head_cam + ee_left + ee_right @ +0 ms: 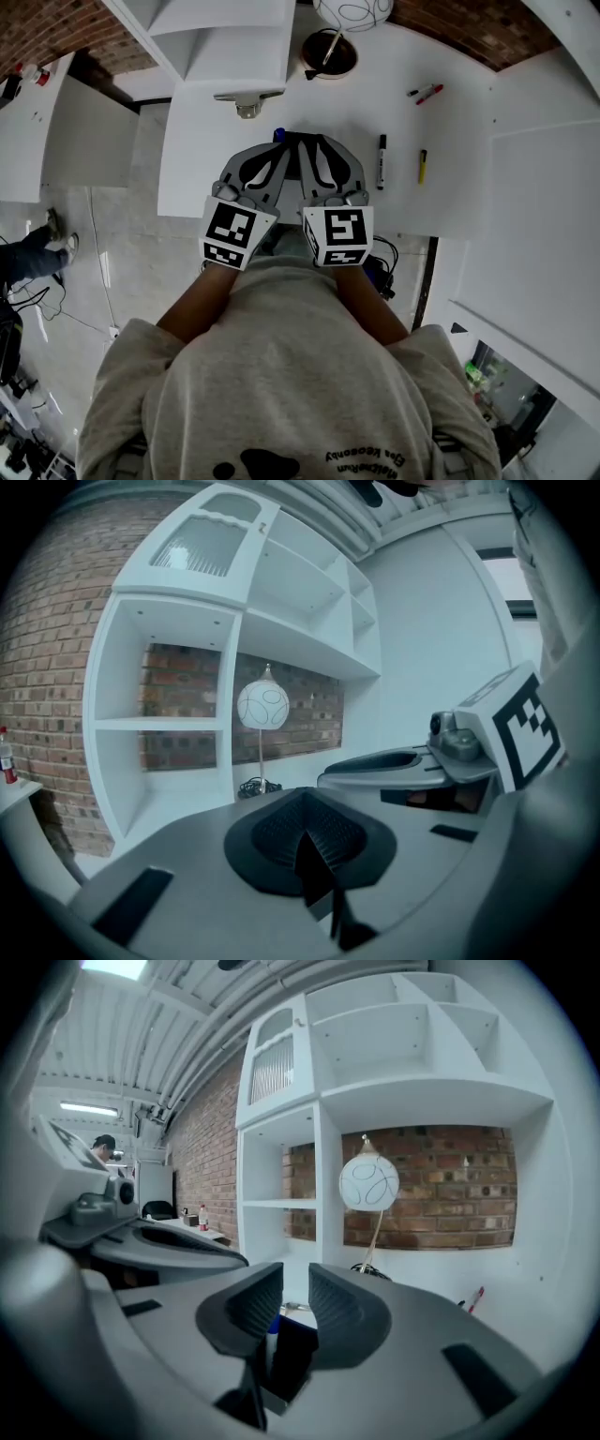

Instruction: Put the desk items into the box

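Both grippers hang side by side above the near edge of the white desk (450,197), pointing away from me. The left gripper (287,146) (305,834) has its ribbed pads pressed together with nothing between them. A narrow gap separates the pads of the right gripper (313,143) (295,1299), and nothing is in it. A small blue item (278,134) (273,1324) lies on the desk just past the tips. To the right lie a black marker (382,161), a yellow marker (423,166) and red markers (427,91) (473,1299). No box shows in any view.
A white shelf unit (225,37) (375,1044) stands at the desk's back left, with a small metal object (247,101) in front of it. A round white lamp (352,11) (262,705) (368,1182) rises from a dark base (329,53). The brick wall (441,1194) is behind.
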